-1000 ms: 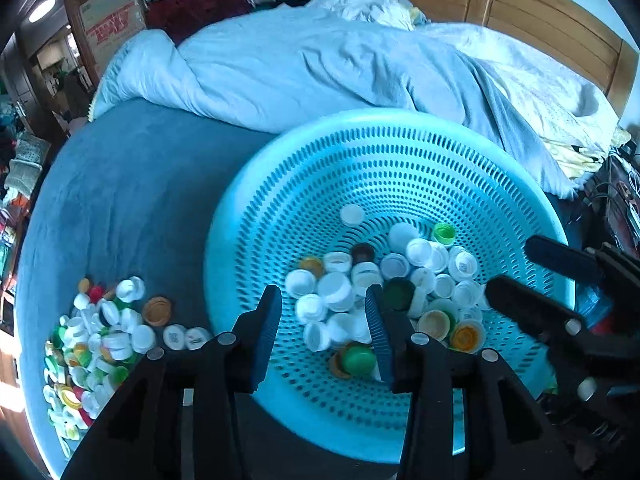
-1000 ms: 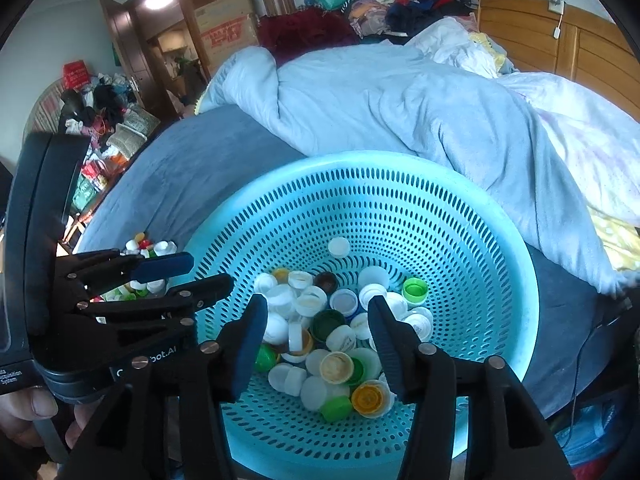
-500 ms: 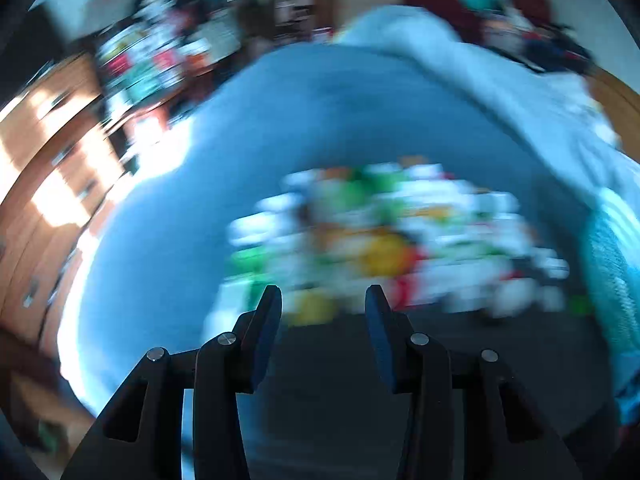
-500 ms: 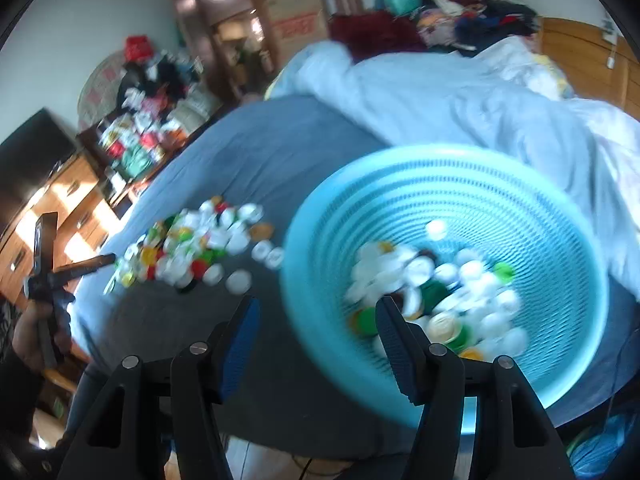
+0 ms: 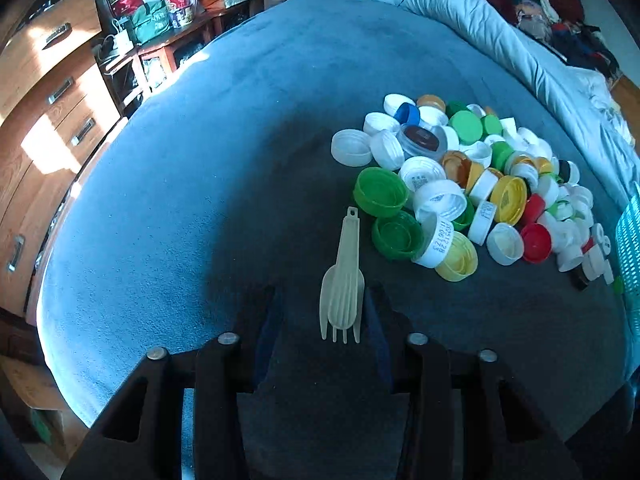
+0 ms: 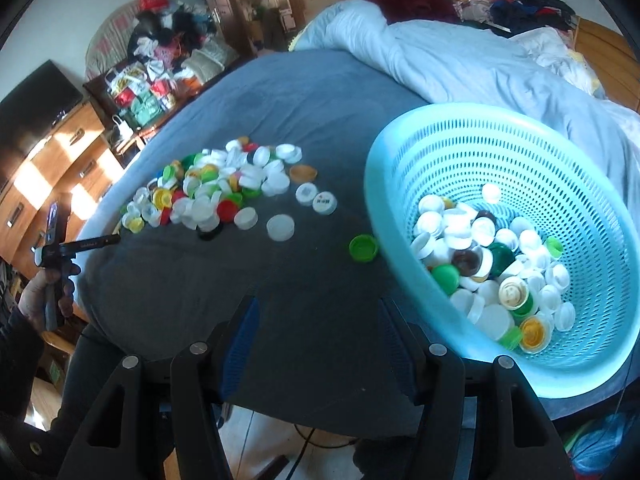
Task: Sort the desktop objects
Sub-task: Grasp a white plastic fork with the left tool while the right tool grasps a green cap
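The left gripper (image 5: 322,312) has just been narrowing around a cream plastic fork (image 5: 343,280), pads not yet pressing. It looks light, stiff and slippery; grip the handle's flat edges. The right gripper (image 6: 316,340) hangs half open and empty.

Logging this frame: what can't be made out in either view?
- Left wrist view: turquoise perforated plastic basket cut off by the right edge; contents unseen.
- Right wrist view: print on the white plastic bottle cap too small to read.
- Both views: lower caps in the cap pile buried under others.

Caps (image 5: 472,176), fork (image 5: 342,284), basket (image 6: 404,148) on bed (image 5: 224,160)
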Available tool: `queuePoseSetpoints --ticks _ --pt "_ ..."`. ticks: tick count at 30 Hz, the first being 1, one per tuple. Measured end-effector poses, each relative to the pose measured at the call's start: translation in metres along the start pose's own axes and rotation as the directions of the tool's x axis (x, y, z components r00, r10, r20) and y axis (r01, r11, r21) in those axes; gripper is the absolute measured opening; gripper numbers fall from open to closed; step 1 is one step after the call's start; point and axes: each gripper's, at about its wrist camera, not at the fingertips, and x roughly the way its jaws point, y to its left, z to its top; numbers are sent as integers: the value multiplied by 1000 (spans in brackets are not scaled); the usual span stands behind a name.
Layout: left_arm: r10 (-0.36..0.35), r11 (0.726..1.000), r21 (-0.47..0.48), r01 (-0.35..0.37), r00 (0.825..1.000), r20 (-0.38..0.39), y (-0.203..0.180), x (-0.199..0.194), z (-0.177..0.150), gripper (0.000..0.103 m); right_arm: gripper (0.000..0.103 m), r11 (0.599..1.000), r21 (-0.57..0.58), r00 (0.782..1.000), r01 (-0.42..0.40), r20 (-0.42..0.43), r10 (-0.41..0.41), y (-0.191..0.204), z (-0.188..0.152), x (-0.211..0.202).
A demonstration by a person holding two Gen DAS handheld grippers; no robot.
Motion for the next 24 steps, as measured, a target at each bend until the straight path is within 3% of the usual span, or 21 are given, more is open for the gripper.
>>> queuePoseSetpoints --ticks 5,8,15,17,18,22,24 --pt "39 999 36 -40 999 29 -4 -9 -9 15 63 999 -19 999 -26 36 27 17 5 3" --pt "27 1000 4 -27 997 75 -1 -25 -10 15 63 999 -12 997 -32 74 33 18 8 5" --pt "-7 998 -56 15 991 137 8 -46 -9 15 61 1000 -10 999 0 47 0 12 9 50" --pt "-11 998 -58 19 990 141 8 -46 -9 15 45 996 -56 996 69 68 -65 17 13 66" --pt "-12 998 -61 21 990 142 7 -45 -9 15 44 987 -100 990 127 72 -120 23 15 77" --pt "-27 997 -61 36 991 134 4 -40 -7 15 50 910 -240 941 337 115 -318 43 15 117" --pt "-33 998 -55 41 991 129 2 -40 -8 15 56 893 -240 925 380 113 -363 38 15 134"
